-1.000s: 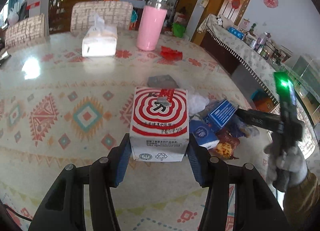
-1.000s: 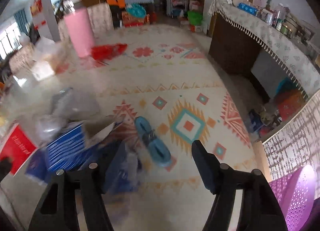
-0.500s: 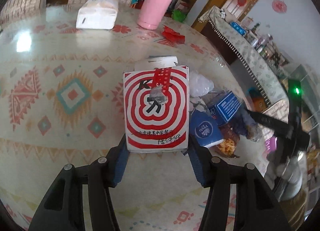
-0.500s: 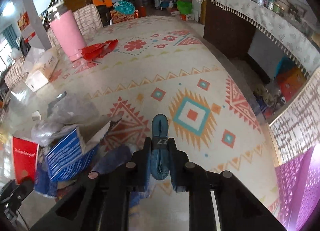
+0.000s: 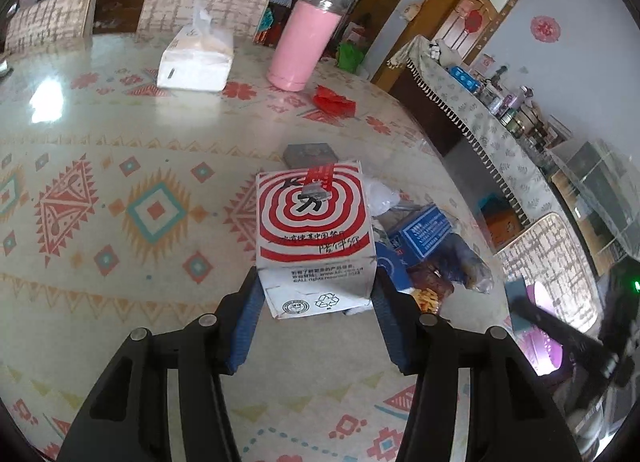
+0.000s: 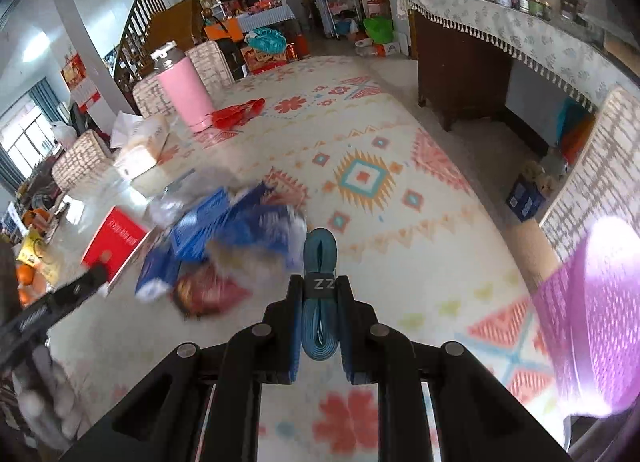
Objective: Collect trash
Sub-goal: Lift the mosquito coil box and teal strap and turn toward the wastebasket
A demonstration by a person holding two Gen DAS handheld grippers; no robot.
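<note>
Right tongs (image 6: pixel 320 326) now lifted, clamping "ZZ"-banded blue strap (image 6: pixel 319 262); left tongs (image 5: pixel 316 298) grip red-ringed box (image 5: pixel 314 230)

My tabletop (image 5: pixel 100 190) wears a cream cloth printed with red, orange and teal diamonds, glossy under window glare. Woven-back chairs (image 5: pixel 204 2) line its far edge. To my right, a dark sideboard (image 6: pixel 460 74) under a fringed leaf-print runner carries jars and bottles. Wooden doorways (image 5: pixel 476 10) break the pale wall; a wooden staircase (image 6: pixel 140 22) rises behind, windows (image 6: pixel 24 142) at far left.
</note>
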